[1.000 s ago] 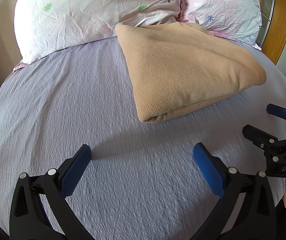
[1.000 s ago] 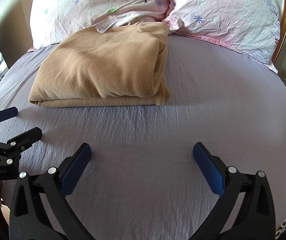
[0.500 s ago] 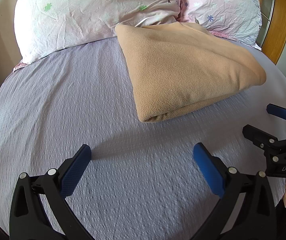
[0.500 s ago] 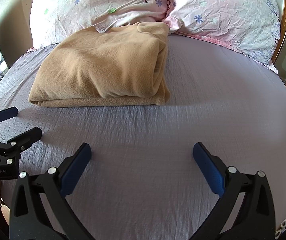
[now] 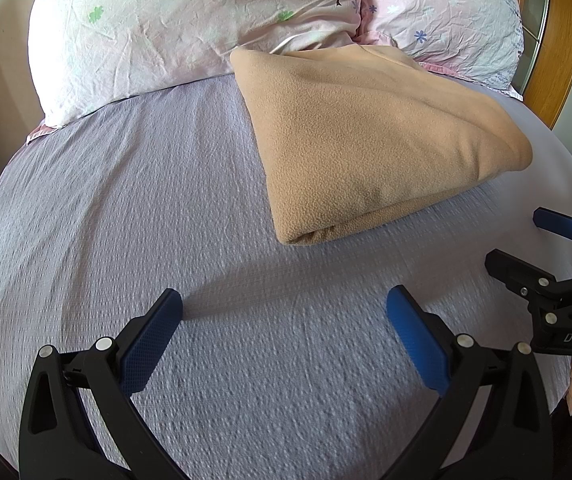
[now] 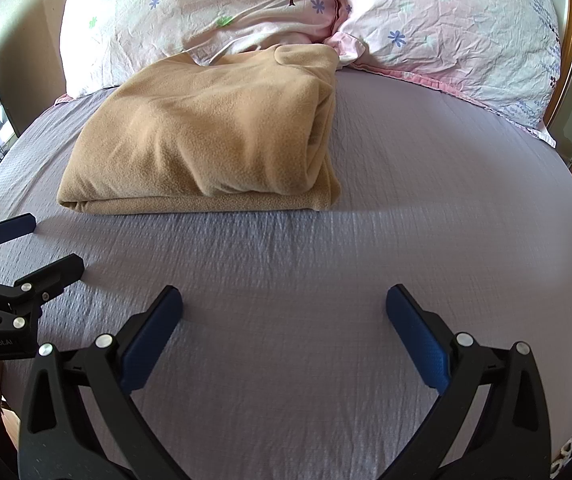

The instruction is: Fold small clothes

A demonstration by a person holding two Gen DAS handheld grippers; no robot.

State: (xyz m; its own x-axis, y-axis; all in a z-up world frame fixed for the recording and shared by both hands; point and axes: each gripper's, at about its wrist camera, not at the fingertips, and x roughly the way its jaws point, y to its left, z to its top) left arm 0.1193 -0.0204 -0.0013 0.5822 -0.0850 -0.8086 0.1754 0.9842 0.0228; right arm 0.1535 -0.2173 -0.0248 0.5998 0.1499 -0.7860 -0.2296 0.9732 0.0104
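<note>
- A bed (image 6: 426, 184) with a lilac textured sheet fills the room.
- Two pale floral pillows (image 5: 190, 24) lie at its head.
- Wooden furniture (image 5: 558, 44) stands at the right.
- Beige wall (image 6: 38, 40) at the left, daylit.

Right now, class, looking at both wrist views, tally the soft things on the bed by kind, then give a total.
Pillows: 2 (left pillow, right pillow)
Folded tan fleece: 1 (tan fleece)
Lilac bedsheet: 1 (bedsheet)
Total: 4
</note>
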